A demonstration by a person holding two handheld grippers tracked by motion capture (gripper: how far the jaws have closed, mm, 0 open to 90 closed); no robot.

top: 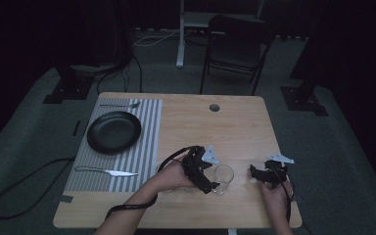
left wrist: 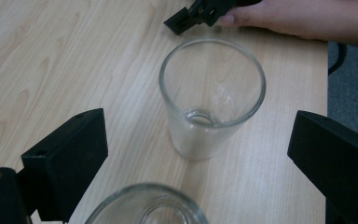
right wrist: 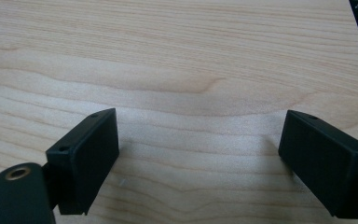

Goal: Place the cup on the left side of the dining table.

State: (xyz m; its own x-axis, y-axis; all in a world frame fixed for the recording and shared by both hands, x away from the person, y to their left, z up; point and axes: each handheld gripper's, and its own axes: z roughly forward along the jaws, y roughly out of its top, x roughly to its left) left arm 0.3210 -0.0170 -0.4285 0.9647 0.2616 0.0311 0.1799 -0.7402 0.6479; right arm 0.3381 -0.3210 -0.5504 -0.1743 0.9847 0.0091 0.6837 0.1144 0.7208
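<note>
At the far left of the wooden table lies a grey striped placemat. On it sit a fork at the far edge, a black plate in the middle, and a knife at the near edge.

To the right of the mat, the left gripper is held in the person's left hand and points toward a clear drinking glass, which stands upright on the bare wood near the table's front edge. In the left gripper view the glass stands just ahead of the two black jaws, centred on the gap between them; the jaws are spread wide and neither touches it. A second glass shows its rim at the bottom of that view (blurred, very close to the camera), between the jaws as well.

Farther right, well apart from the glass, the right gripper rests in the right hand close to the table's right edge. In the right gripper view its jaws stand wide apart over plain wood, with nothing between them.
</note>
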